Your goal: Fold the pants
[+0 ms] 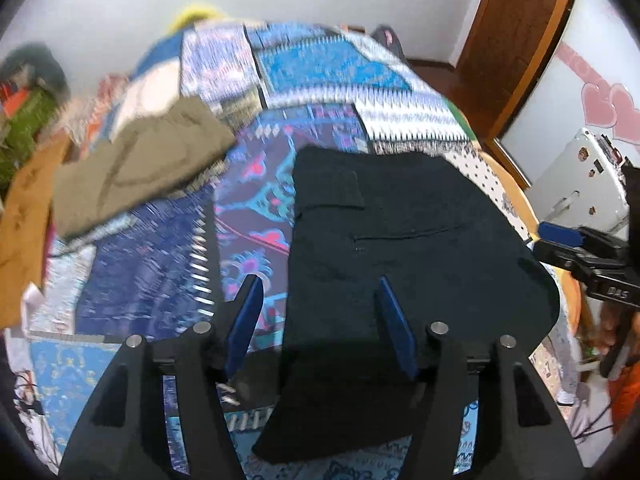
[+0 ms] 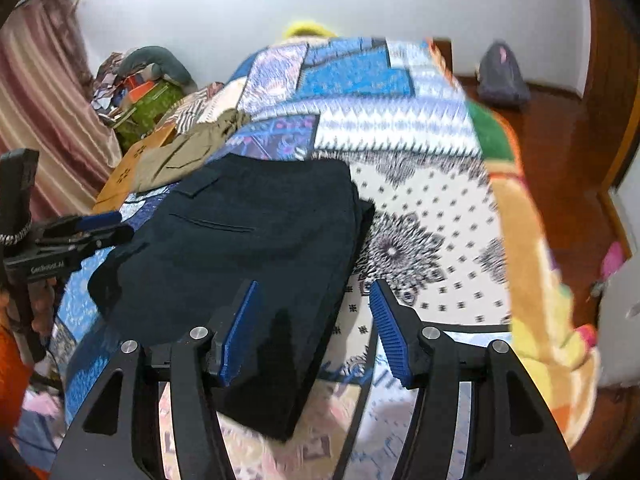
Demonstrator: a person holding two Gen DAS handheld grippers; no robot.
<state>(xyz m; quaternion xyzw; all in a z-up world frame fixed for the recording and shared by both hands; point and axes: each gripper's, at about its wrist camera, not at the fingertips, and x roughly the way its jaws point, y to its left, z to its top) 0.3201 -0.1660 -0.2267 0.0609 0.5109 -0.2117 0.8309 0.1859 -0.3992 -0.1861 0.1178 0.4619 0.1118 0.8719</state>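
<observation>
Left wrist view, bottom of frame: left hand-held gripper has its blue pads spread, nothing pinched. The left edge of the dark pants lies under the gap between them; the pads do not press the cloth.

Right wrist view, bottom of frame: right hand-held gripper is also spread and empty. The right edge of the dark pants runs below the gap, clear of the pads.

The pants lie folded into a compact block, centre of both frames, flat on the bed's patterned bedspread, a back pocket slit facing up. Each gripper shows at the other view's side edge: right one at mid right of the left view, left one at mid left of the right view.

Farther back, upper left: olive-khaki garment on the bedspread, well apart from the pants, with an orange-brown cloth beside it. Beyond, white wall; wooden door frame at upper right. Pictures are motion-blurred.
</observation>
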